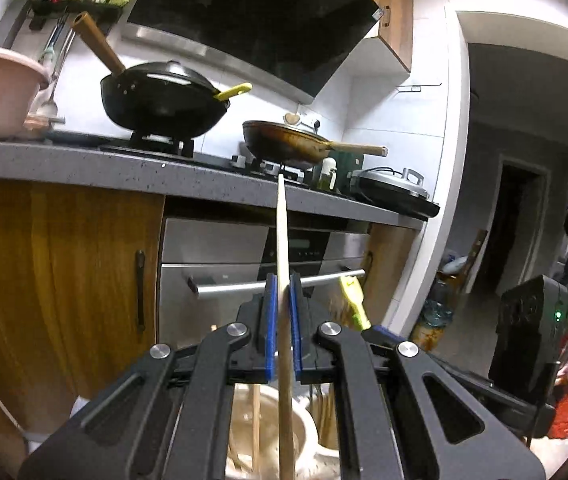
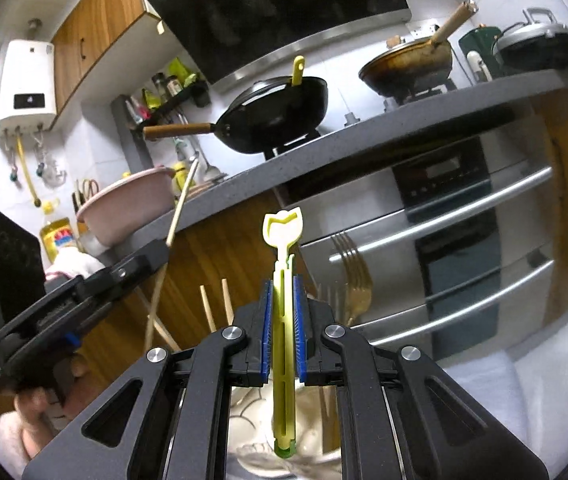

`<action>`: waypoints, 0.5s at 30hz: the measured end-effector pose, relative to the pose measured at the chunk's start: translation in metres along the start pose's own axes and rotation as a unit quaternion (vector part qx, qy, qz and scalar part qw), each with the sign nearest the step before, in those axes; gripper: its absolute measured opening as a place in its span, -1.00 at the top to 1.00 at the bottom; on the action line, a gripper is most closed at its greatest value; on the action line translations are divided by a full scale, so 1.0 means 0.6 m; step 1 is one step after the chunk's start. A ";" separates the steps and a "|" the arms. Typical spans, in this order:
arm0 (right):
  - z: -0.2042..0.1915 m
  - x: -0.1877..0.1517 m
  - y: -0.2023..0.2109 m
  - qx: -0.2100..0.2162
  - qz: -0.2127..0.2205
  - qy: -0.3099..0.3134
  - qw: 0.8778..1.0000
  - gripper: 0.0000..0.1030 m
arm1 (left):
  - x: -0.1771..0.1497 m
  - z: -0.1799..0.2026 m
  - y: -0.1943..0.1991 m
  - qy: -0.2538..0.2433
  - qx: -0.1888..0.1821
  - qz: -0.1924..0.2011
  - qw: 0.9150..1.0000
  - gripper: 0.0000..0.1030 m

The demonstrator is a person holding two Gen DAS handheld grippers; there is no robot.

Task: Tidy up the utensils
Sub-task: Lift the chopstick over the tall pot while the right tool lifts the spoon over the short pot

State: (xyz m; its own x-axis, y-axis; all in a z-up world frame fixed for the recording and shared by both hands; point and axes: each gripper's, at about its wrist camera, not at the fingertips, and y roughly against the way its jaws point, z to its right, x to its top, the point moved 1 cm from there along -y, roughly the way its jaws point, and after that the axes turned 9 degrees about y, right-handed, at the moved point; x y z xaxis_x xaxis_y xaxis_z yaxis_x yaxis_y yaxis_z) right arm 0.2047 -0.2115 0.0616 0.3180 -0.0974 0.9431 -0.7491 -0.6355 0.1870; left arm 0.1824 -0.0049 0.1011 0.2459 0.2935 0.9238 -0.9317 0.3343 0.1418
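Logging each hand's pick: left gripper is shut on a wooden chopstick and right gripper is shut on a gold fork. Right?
Not quite: the right gripper is shut on a yellow-green plastic utensil, as the right wrist view shows. The left gripper does clamp the wooden chopstick.

Pretty dim indoor light, heavy fisheye bending with black corners, and glare on the steel oven handles (image 2: 439, 204).

Both grippers (image 1: 280, 292) (image 2: 282, 300) clamped, near level.

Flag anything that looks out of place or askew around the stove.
The black wok sits tilted on its burner, with a yellow utensil left sticking out of it. The brown pan looks stained and also has a utensil in it. Nothing looks spilled.
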 end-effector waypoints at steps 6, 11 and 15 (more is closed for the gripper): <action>-0.004 -0.031 -0.020 0.002 0.002 0.028 1.000 0.79 | -0.029 0.005 -0.015 -0.048 0.031 0.035 0.998 0.88; -0.006 -0.051 -0.026 -0.004 -0.001 0.053 0.999 0.79 | -0.052 0.006 -0.016 -0.073 0.036 0.037 0.996 0.88; -0.008 -0.059 -0.023 -0.012 -0.010 0.068 0.998 0.79 | -0.066 0.006 -0.006 -0.082 0.035 0.022 0.996 0.88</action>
State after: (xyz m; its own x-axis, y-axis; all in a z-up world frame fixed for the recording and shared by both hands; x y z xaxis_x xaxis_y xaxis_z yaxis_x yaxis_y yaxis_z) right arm 0.2011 -0.1953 0.0268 0.2528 0.0204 0.9673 -0.7580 -0.6171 0.2111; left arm 0.1751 -0.0207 0.0654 0.1627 0.1540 0.9746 -0.9585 0.2589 0.1191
